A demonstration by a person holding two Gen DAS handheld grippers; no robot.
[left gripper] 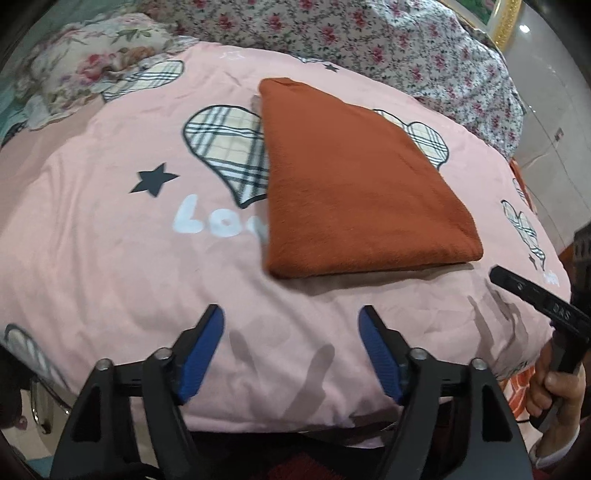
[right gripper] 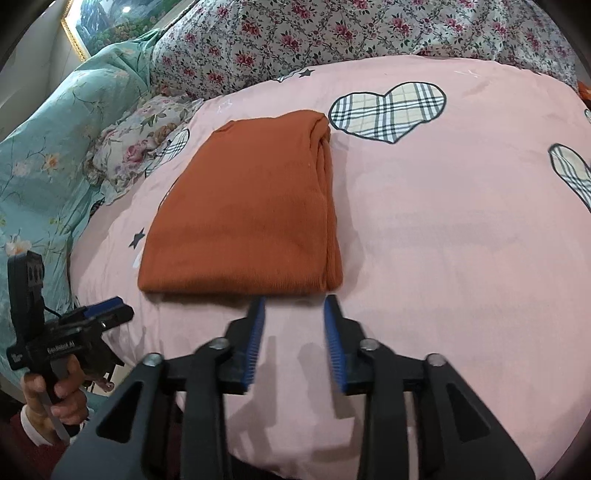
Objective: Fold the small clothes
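Note:
A rust-orange garment [left gripper: 354, 184] lies folded into a neat rectangle on the pink bedspread [left gripper: 110, 266]. It also shows in the right wrist view [right gripper: 243, 214], with its layered edge on the right side. My left gripper [left gripper: 291, 314] is open and empty, hovering over the bedspread a little short of the garment's near edge. My right gripper [right gripper: 294, 304] is open and empty, its fingertips just short of the garment's near right corner. The left gripper also shows at the left of the right wrist view [right gripper: 107, 306], held in a hand.
The pink bedspread has plaid hearts [right gripper: 388, 110] and black stars [left gripper: 153, 179]. A floral quilt [right gripper: 332, 33] is piled at the back, a floral pillow [left gripper: 92, 55] and a teal floral cover [right gripper: 55, 147] at the left. A gold picture frame [left gripper: 506, 22] stands behind.

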